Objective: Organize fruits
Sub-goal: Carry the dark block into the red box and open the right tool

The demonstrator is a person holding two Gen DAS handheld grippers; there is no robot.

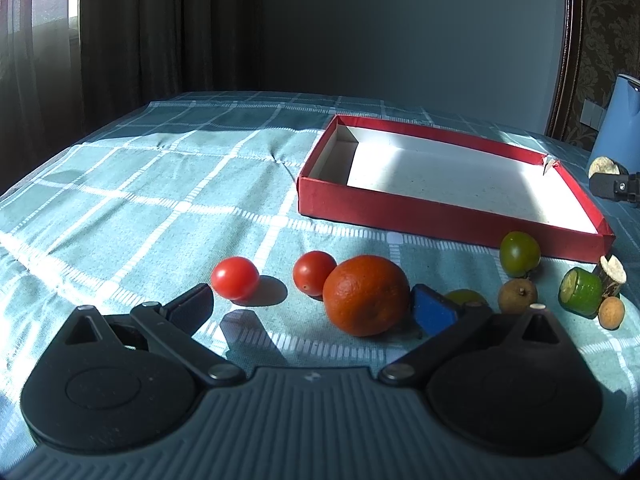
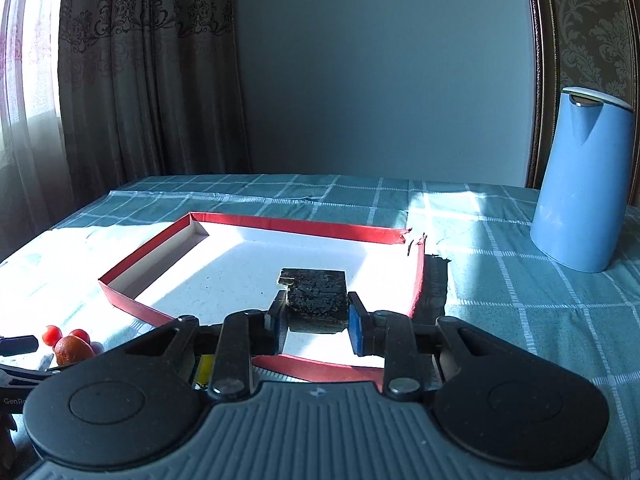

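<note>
My left gripper (image 1: pixel 312 308) is open, low over the cloth, with an orange (image 1: pixel 366 295) and a red tomato (image 1: pixel 313 273) between its fingers. A second tomato (image 1: pixel 235 278) lies to the left. To the right lie a green fruit (image 1: pixel 519 254), a brown fruit (image 1: pixel 517 296), a green cut piece (image 1: pixel 582 291) and a small tan fruit (image 1: pixel 611 312). The red tray (image 1: pixel 440 216) stands behind them. My right gripper (image 2: pixel 316 320) is shut on a dark bark-covered cut piece (image 2: pixel 316 300), held above the red tray (image 2: pixel 160 248).
A blue jug (image 2: pixel 580 184) stands at the right on the checked teal tablecloth (image 1: pixel 140 184). Curtains and a wall lie behind the table. The right gripper with its piece shows at the far right of the left wrist view (image 1: pixel 612 178).
</note>
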